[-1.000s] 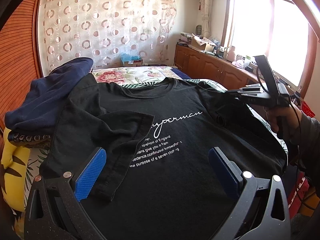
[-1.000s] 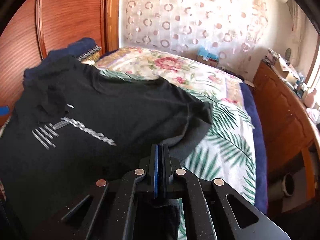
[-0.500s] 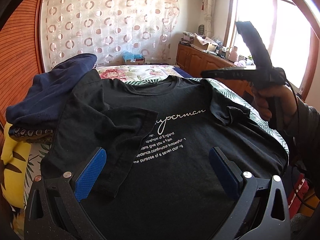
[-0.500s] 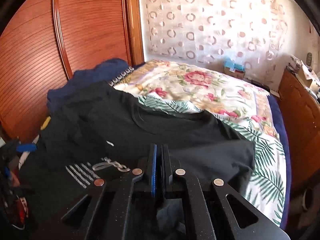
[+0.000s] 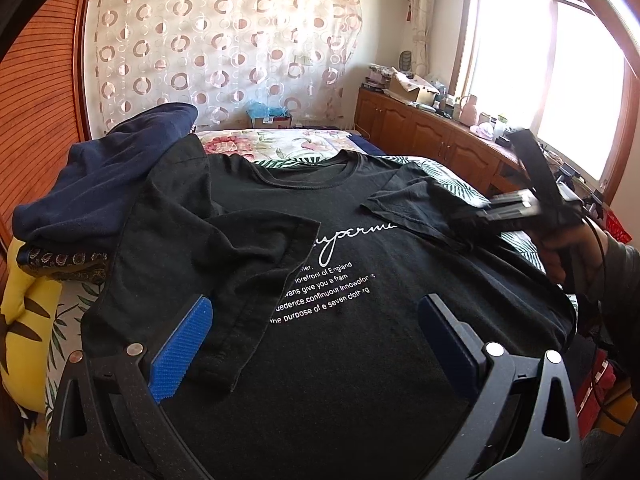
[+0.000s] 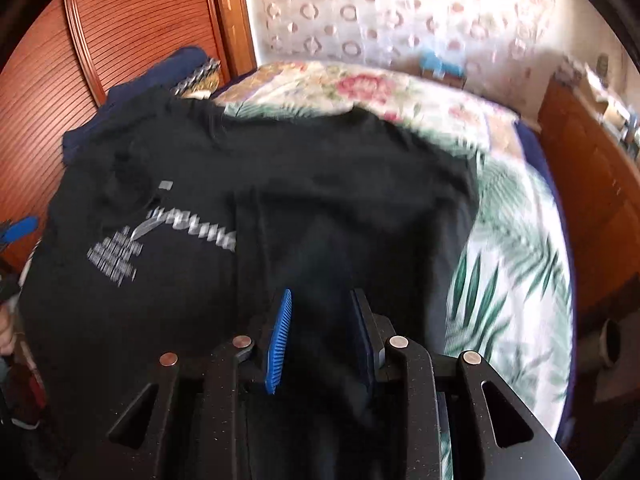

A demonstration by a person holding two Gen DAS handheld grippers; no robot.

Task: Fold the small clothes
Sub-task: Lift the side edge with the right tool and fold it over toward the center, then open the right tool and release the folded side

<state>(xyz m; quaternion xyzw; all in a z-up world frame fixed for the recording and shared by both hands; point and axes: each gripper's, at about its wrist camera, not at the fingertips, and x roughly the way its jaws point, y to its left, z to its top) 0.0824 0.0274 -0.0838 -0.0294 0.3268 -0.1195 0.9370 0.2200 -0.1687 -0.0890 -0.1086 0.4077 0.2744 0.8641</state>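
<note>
The left wrist view looks from low at the near hem of the black T-shirt (image 5: 360, 320), close above it, facing up the bed (image 5: 280, 144) toward the patterned curtain (image 5: 224, 52), window at upper right. The right wrist view sits close over the shirt's sleeve side, facing obliquely toward the wooden wardrobe (image 6: 120, 32) at upper left. Both share the shirt's printed chest, bed and curtain.
</note>
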